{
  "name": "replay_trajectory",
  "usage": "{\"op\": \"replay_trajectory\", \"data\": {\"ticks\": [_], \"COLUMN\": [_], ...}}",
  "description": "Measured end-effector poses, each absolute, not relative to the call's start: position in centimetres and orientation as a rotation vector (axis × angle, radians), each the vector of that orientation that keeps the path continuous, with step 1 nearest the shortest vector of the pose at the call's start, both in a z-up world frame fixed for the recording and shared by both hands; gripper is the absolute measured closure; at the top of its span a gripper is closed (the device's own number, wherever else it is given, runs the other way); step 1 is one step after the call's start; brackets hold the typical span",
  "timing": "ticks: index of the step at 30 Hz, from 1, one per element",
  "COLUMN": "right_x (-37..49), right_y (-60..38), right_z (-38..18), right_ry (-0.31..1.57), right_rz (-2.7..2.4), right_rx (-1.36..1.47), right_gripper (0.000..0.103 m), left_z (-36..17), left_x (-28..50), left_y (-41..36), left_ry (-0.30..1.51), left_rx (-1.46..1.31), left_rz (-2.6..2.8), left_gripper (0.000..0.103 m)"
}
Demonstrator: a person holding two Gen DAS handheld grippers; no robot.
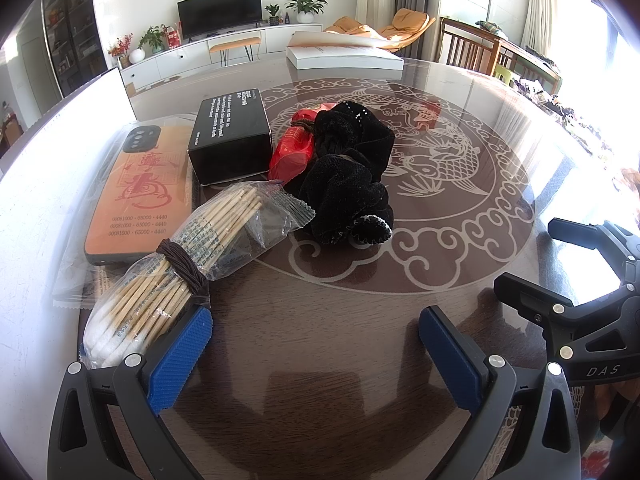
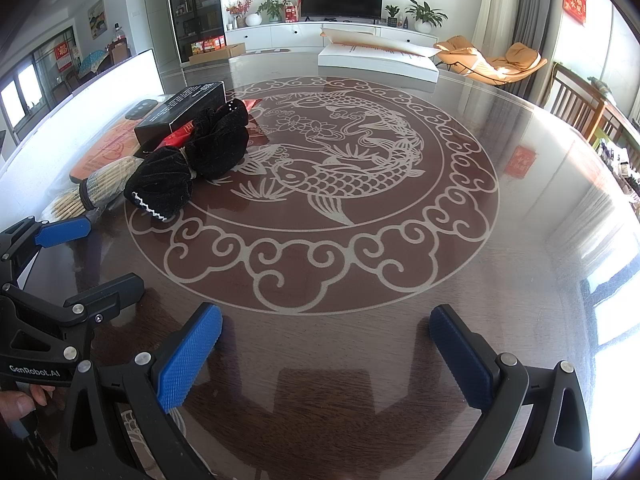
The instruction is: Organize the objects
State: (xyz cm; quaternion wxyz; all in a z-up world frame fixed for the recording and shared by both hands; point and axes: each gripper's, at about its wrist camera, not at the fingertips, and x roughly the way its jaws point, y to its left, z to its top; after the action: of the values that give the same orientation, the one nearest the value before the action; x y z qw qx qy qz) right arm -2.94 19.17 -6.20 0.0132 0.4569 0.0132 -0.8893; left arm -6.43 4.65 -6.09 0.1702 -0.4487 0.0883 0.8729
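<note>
A cluster of objects lies left of the table's fish pattern [image 2: 332, 168]. It holds a plastic bag of cotton swabs [image 1: 176, 276] tied with a brown band, an orange phone case [image 1: 136, 192], a black box [image 1: 230, 136], a red packet [image 1: 292, 148] and a black velvet scrunchie [image 1: 348, 172]. My left gripper [image 1: 316, 328] is open and empty, its left pad [image 1: 188, 344] right beside the swab bag. My right gripper [image 2: 326, 320] is open over bare tabletop. From the right wrist view I see the scrunchie [image 2: 200, 152], the box [image 2: 180, 112], the swabs [image 2: 100, 188] and the left gripper [image 2: 104, 254].
A thick white open book [image 1: 344, 54] lies at the table's far edge. A white panel [image 1: 116, 88] stands at the left edge. The right gripper [image 1: 532, 256] shows at the right of the left wrist view. Wooden chairs [image 2: 576, 100] stand beyond the right rim.
</note>
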Motion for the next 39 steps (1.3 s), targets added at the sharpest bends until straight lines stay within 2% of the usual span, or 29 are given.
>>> {"op": "replay_trajectory", "data": {"ticks": [29,39], "right_x": [-2.9,-2.9], "right_y": [19.1,19.0], "right_z": [-6.2,-6.2], "right_ry": [0.041,0.04], "right_rz": [-2.77,-2.77], "right_rx": [1.424,1.424], "right_gripper": [0.0,0.0], "left_z": [-6.2,-6.3], "left_x": [-6.1,-3.5], "left_y": [4.6,2.9], "left_ry": [0.247,0.16], "left_rx": [-1.282,-1.442], "left_rz": [2.488,2.57], "left_gripper": [0.0,0.0]}}
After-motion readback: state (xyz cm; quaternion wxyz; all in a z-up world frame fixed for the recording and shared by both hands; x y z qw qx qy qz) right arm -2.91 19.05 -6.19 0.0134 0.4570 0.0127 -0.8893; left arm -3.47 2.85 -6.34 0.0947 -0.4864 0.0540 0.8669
